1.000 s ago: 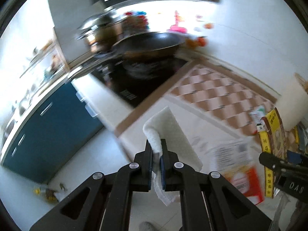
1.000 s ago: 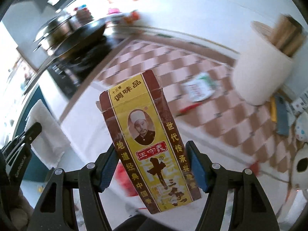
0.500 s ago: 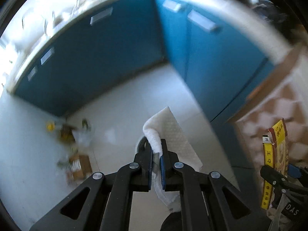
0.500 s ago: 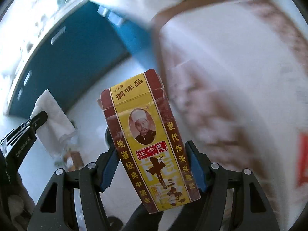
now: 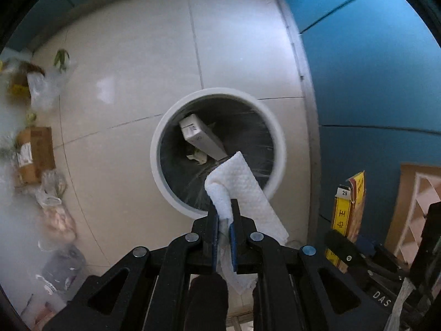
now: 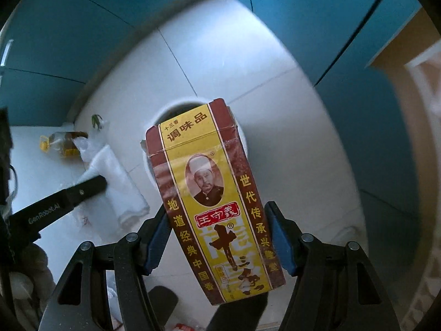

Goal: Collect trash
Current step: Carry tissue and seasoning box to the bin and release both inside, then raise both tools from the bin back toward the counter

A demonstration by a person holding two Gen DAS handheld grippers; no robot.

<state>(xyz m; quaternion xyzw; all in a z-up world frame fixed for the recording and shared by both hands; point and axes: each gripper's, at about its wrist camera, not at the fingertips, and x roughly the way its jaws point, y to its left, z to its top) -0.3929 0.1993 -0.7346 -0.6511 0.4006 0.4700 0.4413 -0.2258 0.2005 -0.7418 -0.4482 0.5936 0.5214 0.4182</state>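
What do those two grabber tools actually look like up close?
Both are matte black frames with triangular cut-outs and silver rivets at the pivots. The left tongs have thin blue pads on narrow fingers; the right tongs carry broader blue pads. White lettering reading GenRobot.AI runs along one black finger, and DAS marks the other tool.

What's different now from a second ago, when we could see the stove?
Both grippers swung down from the countertop to the floor and now point at the white trash bin, which already holds a box. Nothing was let go: the left gripper still pinches the paper towel, and the right gripper still holds the seasoning box.
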